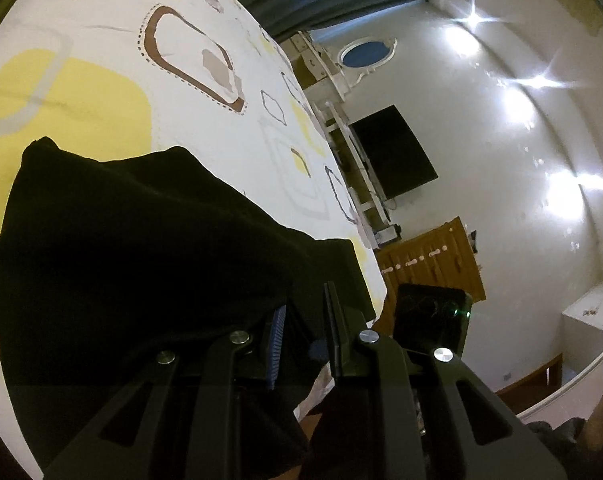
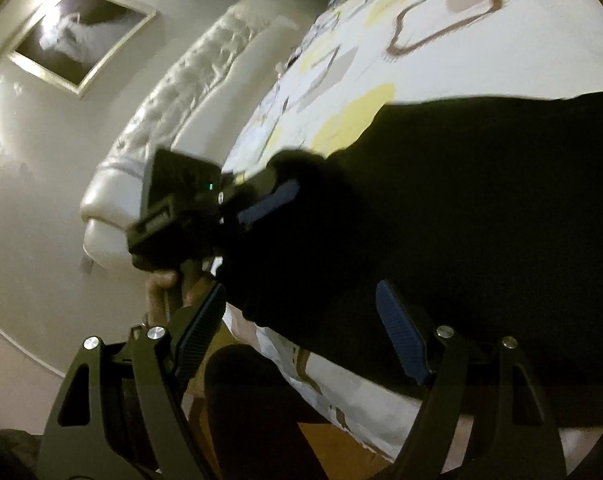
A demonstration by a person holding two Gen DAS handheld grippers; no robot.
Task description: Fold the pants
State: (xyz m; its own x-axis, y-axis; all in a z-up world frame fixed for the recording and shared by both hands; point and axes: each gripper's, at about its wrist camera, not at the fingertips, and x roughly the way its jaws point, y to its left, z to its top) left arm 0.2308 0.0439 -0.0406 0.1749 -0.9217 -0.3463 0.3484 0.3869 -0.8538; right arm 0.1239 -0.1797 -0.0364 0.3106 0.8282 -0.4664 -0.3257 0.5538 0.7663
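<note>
Bed (image 1: 101, 92): we recorded a white cover printed with yellow, brown and grey rounded shapes, filling the upper left of the left wrist view and the upper right of the right wrist view; a padded white headboard (image 2: 169, 120) ran along its far edge at centre left of the right wrist view. Pants (image 1: 141, 260): black, lying on the cover by the bed's near edge, spread over the lower left of the left wrist view and the right half of the right wrist view, with a fold of the cloth hanging over the edge. Television (image 1: 393, 152): dark screen on the pale wall, centre right of the left wrist view. Framed picture (image 2: 81, 36): hung on the wall, upper left of the right wrist view. Left gripper (image 1: 301, 344): we found its jaws drawn nearly together and pinching a fold of the pants at the bed's edge; in the right wrist view it sat at centre left with a hand (image 2: 161, 292) beneath it. Right gripper (image 2: 301, 336): jaws spread wide, its blue pads pressing on nothing, at the hanging hem of the pants.
</note>
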